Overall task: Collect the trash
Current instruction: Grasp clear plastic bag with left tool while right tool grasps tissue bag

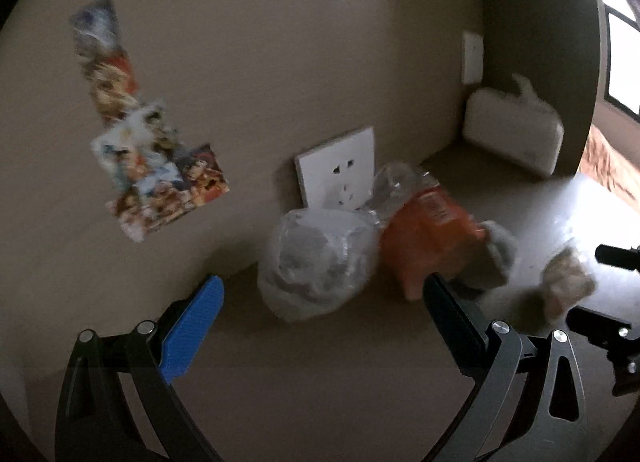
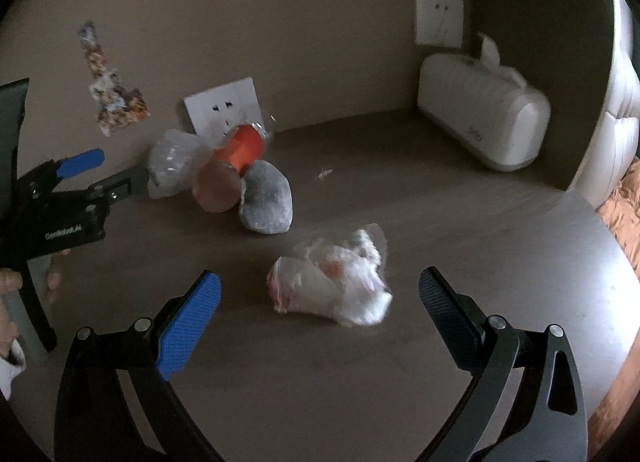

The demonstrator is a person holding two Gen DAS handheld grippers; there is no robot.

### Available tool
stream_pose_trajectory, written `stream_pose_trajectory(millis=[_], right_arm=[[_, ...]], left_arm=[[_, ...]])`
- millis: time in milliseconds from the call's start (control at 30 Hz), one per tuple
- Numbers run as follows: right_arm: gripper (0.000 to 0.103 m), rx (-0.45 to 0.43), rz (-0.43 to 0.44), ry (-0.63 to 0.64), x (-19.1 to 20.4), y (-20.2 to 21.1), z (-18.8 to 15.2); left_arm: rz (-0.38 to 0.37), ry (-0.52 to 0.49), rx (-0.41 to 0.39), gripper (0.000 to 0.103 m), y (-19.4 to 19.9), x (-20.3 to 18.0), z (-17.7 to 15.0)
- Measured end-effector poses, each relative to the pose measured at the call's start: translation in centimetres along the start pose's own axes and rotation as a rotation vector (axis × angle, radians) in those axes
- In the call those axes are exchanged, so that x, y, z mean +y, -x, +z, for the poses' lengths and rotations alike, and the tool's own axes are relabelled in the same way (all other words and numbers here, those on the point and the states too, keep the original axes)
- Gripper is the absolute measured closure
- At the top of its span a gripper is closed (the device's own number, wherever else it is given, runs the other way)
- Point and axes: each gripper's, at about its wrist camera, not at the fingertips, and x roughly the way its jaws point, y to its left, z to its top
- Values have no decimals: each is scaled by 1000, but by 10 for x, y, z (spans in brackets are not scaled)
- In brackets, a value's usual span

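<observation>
Trash lies on a dark brown table (image 2: 360,382) by the wall. A clear crumpled plastic bag (image 1: 316,262) (image 2: 174,167) sits beside an orange bottle (image 1: 430,229) (image 2: 236,161) and a grey wad (image 1: 494,258) (image 2: 266,199). A white crumpled wrapper with red marks (image 2: 332,282) (image 1: 566,282) lies nearer the front. My left gripper (image 1: 324,302) (image 2: 116,169) stands open just short of the clear bag. My right gripper (image 2: 320,298) is open with the white wrapper just ahead of its fingertips; only its dark tips (image 1: 612,286) show in the left wrist view.
A wall socket (image 1: 340,169) (image 2: 224,109) stands behind the trash. A white tissue box (image 2: 484,109) (image 1: 516,129) sits in the back corner under a second socket (image 2: 440,17). Colourful stickers (image 1: 136,133) are on the wall. A padded headboard (image 2: 616,101) and bedding border the table's right edge.
</observation>
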Motion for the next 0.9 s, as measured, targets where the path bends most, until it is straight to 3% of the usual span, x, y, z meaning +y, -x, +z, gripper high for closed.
stream_pose_trajectory(millis=[200,233,267,300,367,500,633,900], right_arm=[[4,48,-28,-25,1,-23,8],[4,56,-35,-26,2,-26,9],[8,62,-36,-27,2,-28,9],[13,77,-34,-28,2,-32,9],[38,93,-43,-37,1,-35,8],[47,87,-33,-64,-2,-33,8],[48,55,-29,-73,-3,-16,9],[48,-77,-37,-49,-1,59,23]], left_arm=[[-56,-34,33,8,-39,5,7],[-74,-28,43,17,-45,7,7],[-94,-20,66,41,-54,8,7],[-121,2,110,44,-66,10,10],[-151,18,114,54,-73,14,13],[-135,-24,113,70,-75,6,14],[-142,-10,87,73,-56,6,15],[-180,-29,1,73,33,-4,20]])
